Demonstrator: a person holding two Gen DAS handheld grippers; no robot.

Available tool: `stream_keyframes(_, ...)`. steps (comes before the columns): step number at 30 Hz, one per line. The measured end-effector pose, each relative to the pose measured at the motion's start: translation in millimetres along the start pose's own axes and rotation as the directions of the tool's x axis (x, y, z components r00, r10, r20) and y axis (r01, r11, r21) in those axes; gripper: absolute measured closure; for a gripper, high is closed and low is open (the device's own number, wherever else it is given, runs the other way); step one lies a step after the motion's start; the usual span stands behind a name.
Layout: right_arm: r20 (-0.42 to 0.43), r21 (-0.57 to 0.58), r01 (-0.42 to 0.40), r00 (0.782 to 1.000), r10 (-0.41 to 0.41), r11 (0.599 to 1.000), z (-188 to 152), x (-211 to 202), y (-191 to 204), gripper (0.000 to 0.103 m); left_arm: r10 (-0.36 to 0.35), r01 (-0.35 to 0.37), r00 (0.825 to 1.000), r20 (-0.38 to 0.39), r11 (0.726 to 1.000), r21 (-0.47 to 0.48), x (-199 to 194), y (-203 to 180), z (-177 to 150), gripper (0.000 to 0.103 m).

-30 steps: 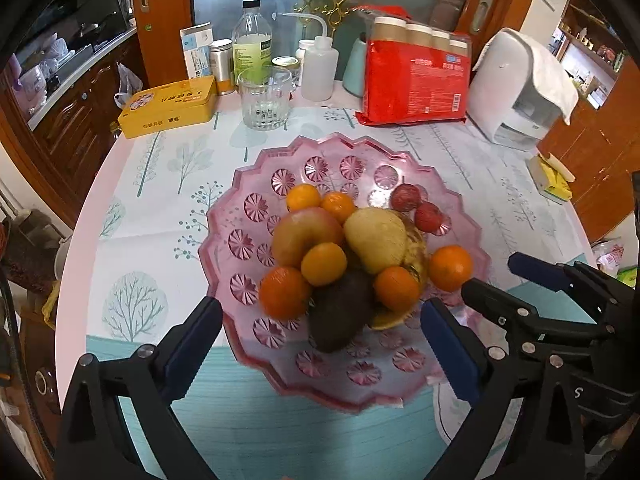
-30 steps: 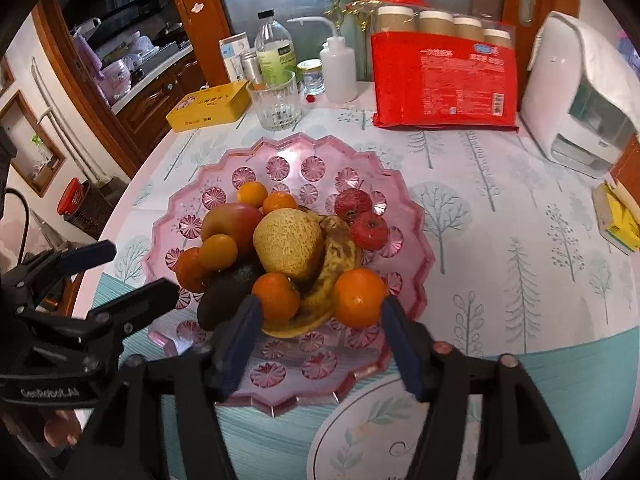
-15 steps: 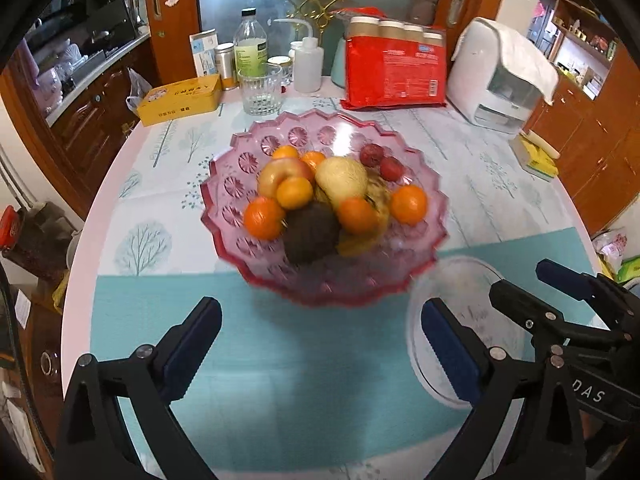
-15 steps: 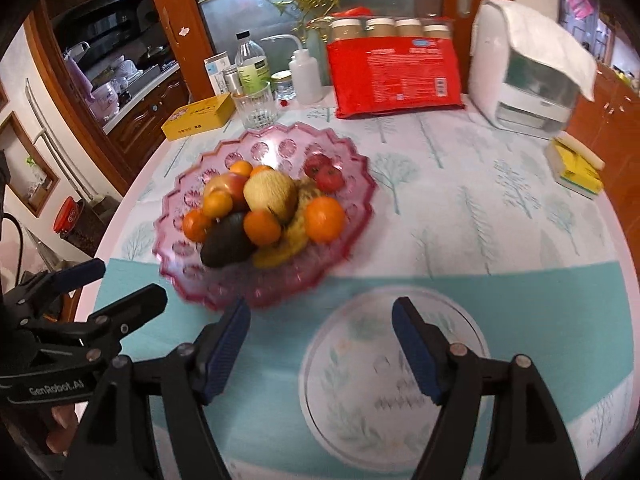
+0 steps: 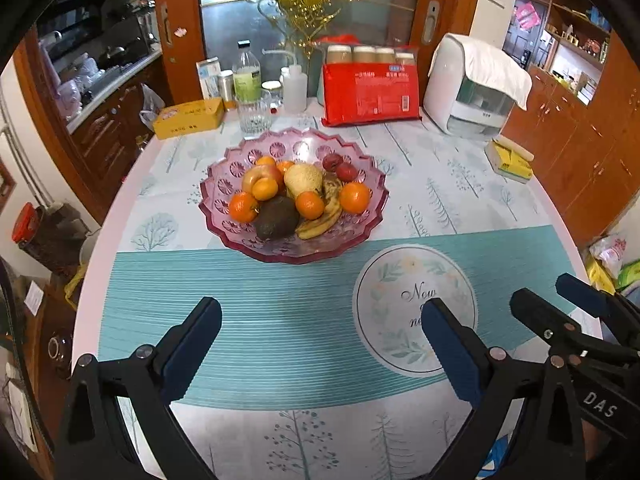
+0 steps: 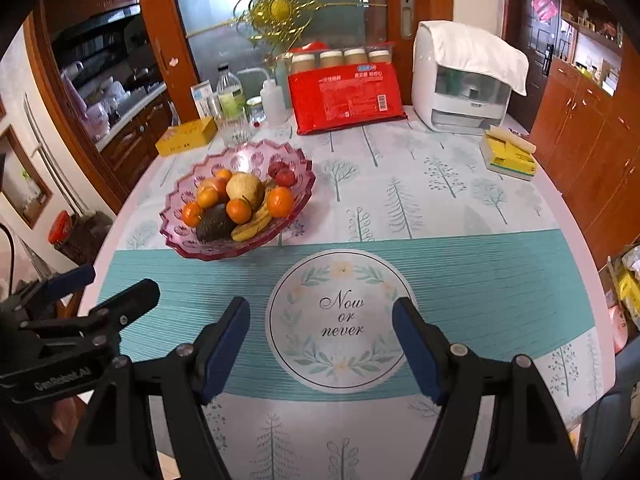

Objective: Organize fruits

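Hovering apart and empty over the table (image 5: 280, 332), both tools, left tool (image 5: 320, 340) and right tool (image 6: 320, 340), face the fruit bowl (image 5: 224, 184).

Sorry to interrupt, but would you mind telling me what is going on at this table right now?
A person is holding a two-finger gripper in each hand over a round table, sorting fruit. The pink glass fruit bowl holds oranges, an apple, an avocado, a banana and small red fruits. Both the left gripper and the right gripper are open and empty, over the teal band of the tablecloth, short of the bowl. Nothing is being gripped at this moment.
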State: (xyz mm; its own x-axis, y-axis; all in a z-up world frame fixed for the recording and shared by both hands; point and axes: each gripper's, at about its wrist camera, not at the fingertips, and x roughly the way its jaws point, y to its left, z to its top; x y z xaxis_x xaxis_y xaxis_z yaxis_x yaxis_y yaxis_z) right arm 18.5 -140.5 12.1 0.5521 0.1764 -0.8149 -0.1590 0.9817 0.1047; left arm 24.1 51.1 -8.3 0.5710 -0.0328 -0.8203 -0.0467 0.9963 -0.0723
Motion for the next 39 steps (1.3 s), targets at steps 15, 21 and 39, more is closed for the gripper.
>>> stream_keyframes(15, 0.081, -0.043, -0.047, 0.995, 0.051, 0.998, 2, -32, -22, 0.027, 0.062, -0.060, 0.997, 0.038, 0.998, -0.032, -30, -40, -3, 0.003)
stream_keyframes(21, 0.089, -0.058, -0.066, 0.994, 0.071, 0.996, 1, -37, -24, 0.027, 0.077, -0.075, 0.996, 0.034, 0.996, -0.047, -35, -43, -8, 0.003)
stream_keyframes(39, 0.075, -0.049, -0.080, 0.994, 0.083, 0.996, -6, -40, -28, 0.027, 0.084, -0.083, 0.996, 0.020, 0.996, -0.039, -40, -47, -19, 0.003)
